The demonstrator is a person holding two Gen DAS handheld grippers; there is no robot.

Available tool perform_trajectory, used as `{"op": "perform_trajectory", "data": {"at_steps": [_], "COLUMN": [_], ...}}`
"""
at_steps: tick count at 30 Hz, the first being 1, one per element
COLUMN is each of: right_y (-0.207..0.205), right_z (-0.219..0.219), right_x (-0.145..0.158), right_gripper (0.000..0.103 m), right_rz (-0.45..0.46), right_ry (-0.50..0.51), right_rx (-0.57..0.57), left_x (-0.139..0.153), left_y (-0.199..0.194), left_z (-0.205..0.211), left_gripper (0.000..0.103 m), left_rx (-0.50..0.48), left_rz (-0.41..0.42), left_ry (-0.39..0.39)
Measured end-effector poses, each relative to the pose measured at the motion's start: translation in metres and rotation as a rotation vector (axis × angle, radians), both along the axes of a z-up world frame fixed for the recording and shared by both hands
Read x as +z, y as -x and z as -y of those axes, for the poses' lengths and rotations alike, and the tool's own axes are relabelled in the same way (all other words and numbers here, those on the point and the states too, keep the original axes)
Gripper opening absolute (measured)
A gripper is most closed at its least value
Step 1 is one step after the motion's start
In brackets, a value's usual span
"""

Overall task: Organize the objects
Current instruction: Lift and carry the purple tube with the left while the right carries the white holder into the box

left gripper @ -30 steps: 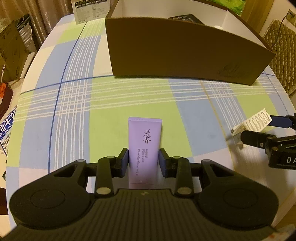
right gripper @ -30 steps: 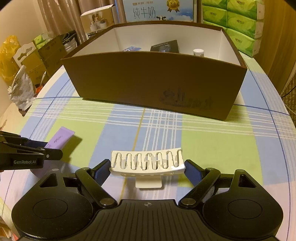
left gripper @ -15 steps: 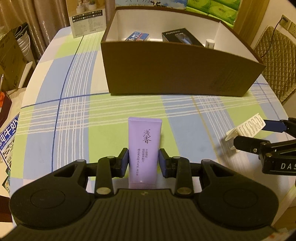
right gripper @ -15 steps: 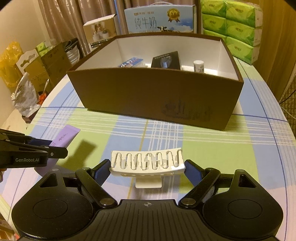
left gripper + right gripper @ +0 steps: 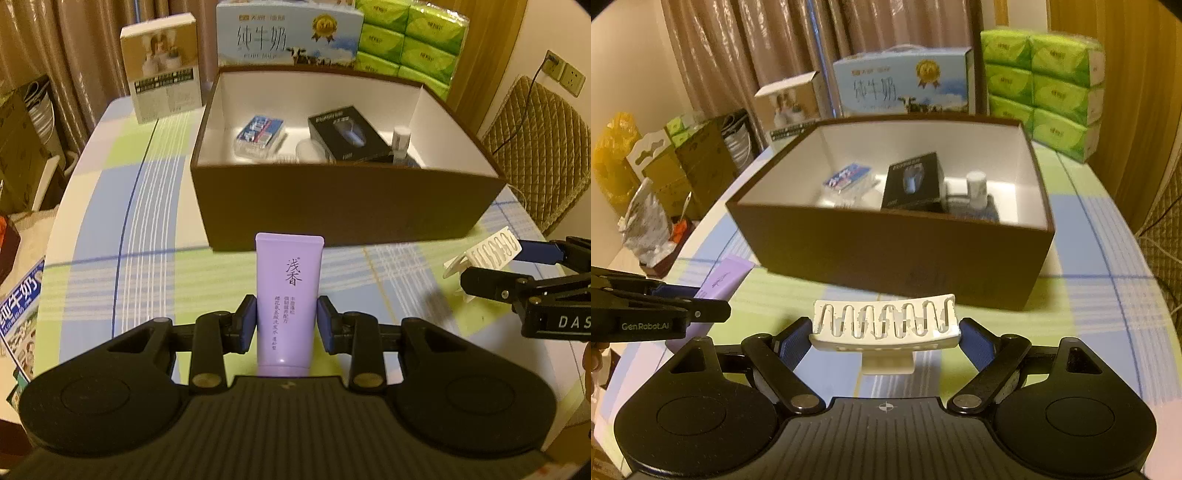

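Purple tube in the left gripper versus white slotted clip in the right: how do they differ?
The purple plastic tube is smooth, printed with dark characters and gripped across its narrow width; the white slotted plastic clip is unprinted, curved and gripped end to end, spreading the right gripper wider than the left gripper. Both are held short of the brown cardboard box.

purple tube's lower end hidden behind gripper body, box contents partly hidden by front wall
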State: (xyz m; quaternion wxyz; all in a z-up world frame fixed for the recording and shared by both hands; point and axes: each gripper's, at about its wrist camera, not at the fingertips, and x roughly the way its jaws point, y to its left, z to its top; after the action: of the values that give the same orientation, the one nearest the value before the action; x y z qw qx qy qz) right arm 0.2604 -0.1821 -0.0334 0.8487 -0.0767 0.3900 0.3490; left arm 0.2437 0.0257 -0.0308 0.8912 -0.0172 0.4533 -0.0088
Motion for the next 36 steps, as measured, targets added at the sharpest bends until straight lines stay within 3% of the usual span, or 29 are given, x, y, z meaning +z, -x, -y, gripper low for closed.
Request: {"op": "perform_trajectory", "data": {"at_steps": [20, 27, 36], "right_y": [-0.075, -0.110, -0.140], "right_z": [-0.011, -0.018, -0.028], "right_x": [0.051, 0.045, 0.012], "right_gripper": [0.083, 0.083, 0.083], "right_rz": [0.126, 0.133, 0.101], "right_ry": [-0.088, -0.046, 0.042], "right_rx": [-0.022, -0.049, -0.047], "left_x": [0.046, 0.045, 0.031], "left_y": [-0.075, -0.113, -0.146], "left_z": [0.005, 0.002, 0.000], "left_gripper": [0.029, 0.029, 0.029], "left_rx": [-0.014, 0.004, 0.010], "left_rz": [0.131, 0.124, 0.092], "left_ry": [-0.033, -0.042, -0.065]}}
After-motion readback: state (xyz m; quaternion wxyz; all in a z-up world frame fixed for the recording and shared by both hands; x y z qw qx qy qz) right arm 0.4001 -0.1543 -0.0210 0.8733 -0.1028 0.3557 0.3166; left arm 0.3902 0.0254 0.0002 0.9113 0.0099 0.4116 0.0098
